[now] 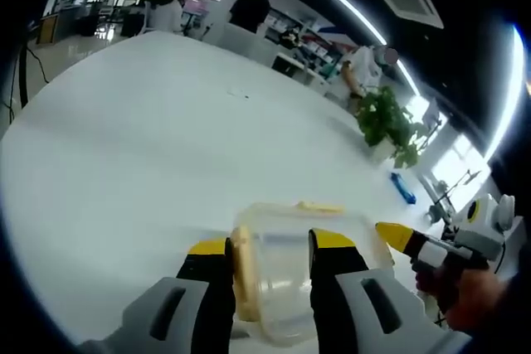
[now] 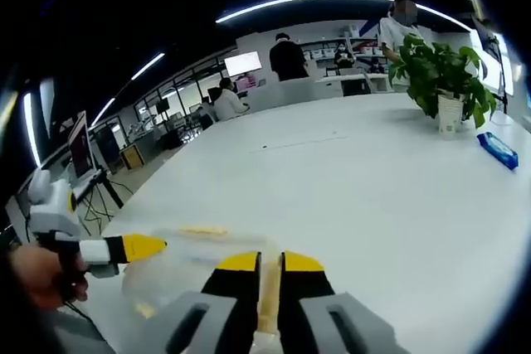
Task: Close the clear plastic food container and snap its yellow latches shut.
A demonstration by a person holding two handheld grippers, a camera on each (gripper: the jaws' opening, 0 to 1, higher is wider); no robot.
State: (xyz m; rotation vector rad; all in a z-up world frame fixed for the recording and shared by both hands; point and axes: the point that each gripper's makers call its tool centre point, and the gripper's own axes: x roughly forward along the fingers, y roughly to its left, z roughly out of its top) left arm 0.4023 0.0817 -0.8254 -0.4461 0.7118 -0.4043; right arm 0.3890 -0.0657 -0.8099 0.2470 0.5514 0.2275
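Container (image 1: 286,275) sits between left claw (image 1: 270,250); right claw (image 2: 270,263) pinches its latch (image 2: 268,304).

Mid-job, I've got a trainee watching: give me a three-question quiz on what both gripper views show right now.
1. True or false: the left gripper has its jaws set apart, one on each side of the clear container.
2. In the right gripper view, the right gripper jaws stand: A) wide apart, B) close together on a yellowish latch, C) hidden.
3. Which two things sit far across the white table in the right gripper view?

Key: 1 true. 2 B. 3 The potted plant and the blue pack.
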